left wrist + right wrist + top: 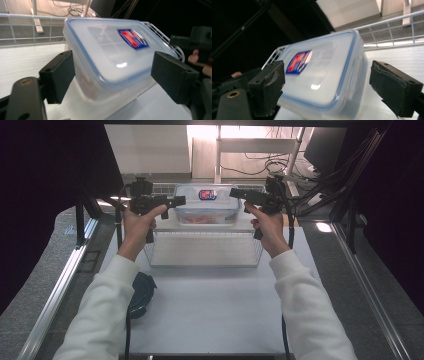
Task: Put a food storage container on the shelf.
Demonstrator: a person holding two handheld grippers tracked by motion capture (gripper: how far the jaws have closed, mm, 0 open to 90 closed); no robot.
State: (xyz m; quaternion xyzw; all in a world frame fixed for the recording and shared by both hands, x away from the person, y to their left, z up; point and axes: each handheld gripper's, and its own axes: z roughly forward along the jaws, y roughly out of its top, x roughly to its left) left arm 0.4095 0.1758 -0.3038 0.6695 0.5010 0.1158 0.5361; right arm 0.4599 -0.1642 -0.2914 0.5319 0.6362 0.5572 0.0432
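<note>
Two grippers stand at the far part of a white table [215, 310], one at each short end of a clear plastic food container [207, 204] with a blue-rimmed lid and a red and blue label [207, 195]. The container sits on the white top of a wire rack [205, 251], near the back edge, with a low wire fence behind it, and something orange-red is visible through its wall (I cannot tell what food it is). From largest to smallest, after the table and the rack comes this container, then a dark round lid-like object [141, 292] lying at the left side of the table under the person's left sleeve. The left gripper [179, 200] points at the container's left end, and in the left gripper view its two black pads stand wide, on both sides of the box corner [107, 57] but not pressing on it. The right gripper [236, 193] is the same at the other end: its jaws are wide apart in the right gripper view, with the container [324, 75] between them and a gap on each side. I judge that the container was just set down here and the step in hand is the release. The next move calls for drawing both grippers straight outward, away from the ends, without catching the lid rim or pushing the box along the rack top.
</note>
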